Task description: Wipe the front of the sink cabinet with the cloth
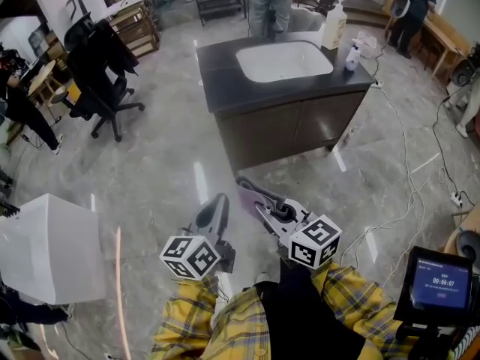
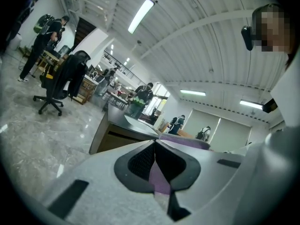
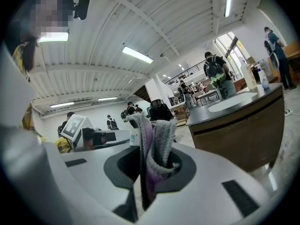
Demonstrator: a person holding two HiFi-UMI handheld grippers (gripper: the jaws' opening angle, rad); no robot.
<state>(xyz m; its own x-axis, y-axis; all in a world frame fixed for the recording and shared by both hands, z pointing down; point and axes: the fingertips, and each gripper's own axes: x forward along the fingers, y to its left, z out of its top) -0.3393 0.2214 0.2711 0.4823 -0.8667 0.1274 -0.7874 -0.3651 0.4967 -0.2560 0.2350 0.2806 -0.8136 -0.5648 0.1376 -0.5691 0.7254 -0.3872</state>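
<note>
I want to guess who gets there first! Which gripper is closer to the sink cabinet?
Right. The right gripper, pinching the cloth, reaches farther toward the sink cabinet; the left gripper sits slightly behind, to its left. Both are short of it.

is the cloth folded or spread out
Folded: the cloth stands bunched in upright pleats, pinched between the right gripper's fingers, not spread.

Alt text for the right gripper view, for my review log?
The right gripper is shut on a folded grey and purple cloth that sticks up between its jaws. Off to the right stands the dark sink cabinet with its white basin, not touched by the cloth.
</note>
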